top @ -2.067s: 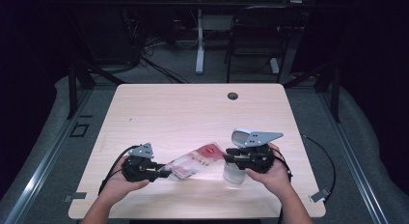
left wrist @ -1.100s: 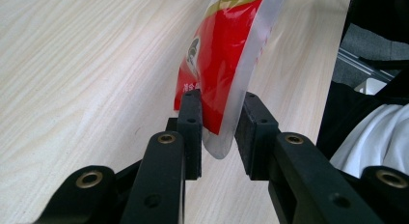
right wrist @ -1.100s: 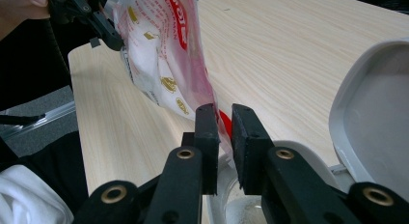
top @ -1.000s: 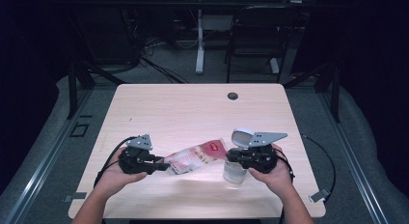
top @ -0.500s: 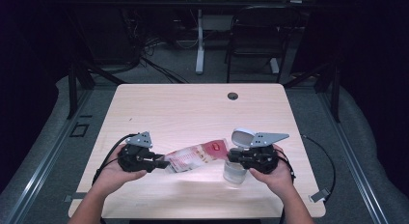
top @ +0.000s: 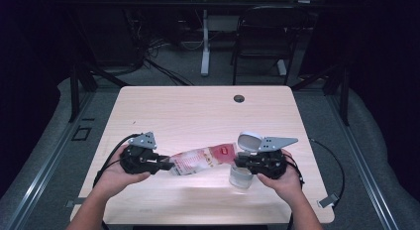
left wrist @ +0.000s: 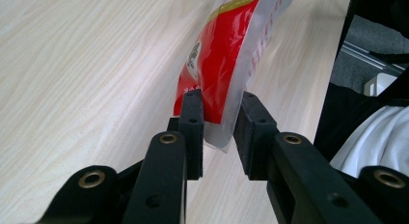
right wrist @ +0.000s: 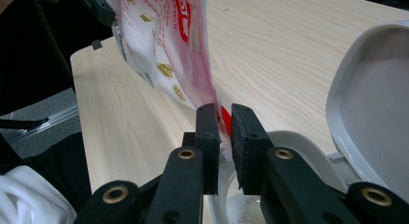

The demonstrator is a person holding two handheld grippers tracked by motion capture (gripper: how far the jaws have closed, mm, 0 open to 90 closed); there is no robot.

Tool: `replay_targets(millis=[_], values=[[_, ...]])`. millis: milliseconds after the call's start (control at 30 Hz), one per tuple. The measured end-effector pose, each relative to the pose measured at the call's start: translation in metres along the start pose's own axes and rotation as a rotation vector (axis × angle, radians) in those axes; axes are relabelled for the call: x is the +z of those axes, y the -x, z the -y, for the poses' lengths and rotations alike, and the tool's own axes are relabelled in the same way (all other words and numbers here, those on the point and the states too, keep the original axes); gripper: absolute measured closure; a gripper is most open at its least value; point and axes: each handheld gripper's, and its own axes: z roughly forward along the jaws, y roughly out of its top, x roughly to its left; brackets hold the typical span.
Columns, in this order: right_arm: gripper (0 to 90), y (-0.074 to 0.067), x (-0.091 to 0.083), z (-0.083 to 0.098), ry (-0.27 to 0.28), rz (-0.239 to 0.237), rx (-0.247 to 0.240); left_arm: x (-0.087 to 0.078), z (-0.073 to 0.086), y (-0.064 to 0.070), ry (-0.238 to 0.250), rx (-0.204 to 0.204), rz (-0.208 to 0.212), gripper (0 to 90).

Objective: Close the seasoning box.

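Red-and-clear plastic makes up the pouch (top: 202, 160) that hangs stretched between the two grippers above the pale wood bench (top: 198, 111). In the high view the left gripper (top: 166, 166) has one end of the pouch and the right gripper (top: 236, 162) has the other, so the pouch spans the gap between them and slopes slightly upward toward the right gripper.

In the left gripper view, the jaws stand partly apart with the pouch's (left wrist: 226, 64) lower edge between them. The left pad touches the red printed face, while a narrow gap shows between the clear edge and the other pad, so I cannot tell whether this gripper (left wrist: 219, 120) really pinches the pouch.

In the right gripper view, the jaws are nearly together and clamp the thin corner of the pouch (right wrist: 164, 45), which rises up and away from the gripper (right wrist: 223, 130) toward the other hand. Directly under this gripper sits a clear round container (right wrist: 251, 204) with something white and grainy at the bottom. Its white lid (right wrist: 376, 113) stands flipped open just beside the gripper. From above, the container (top: 241, 176) sits on the bench right below the right gripper, with the lid (top: 249, 141) raised behind it.
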Motion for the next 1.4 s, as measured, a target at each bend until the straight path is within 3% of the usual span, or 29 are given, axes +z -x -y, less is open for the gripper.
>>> replay_targets(millis=[1400], values=[[82.6, 0.004, -0.003, 0.005, -0.004, 0.007, 0.012, -0.019, -0.039, 0.002, -0.003, 0.047, -0.015, 75.2]])
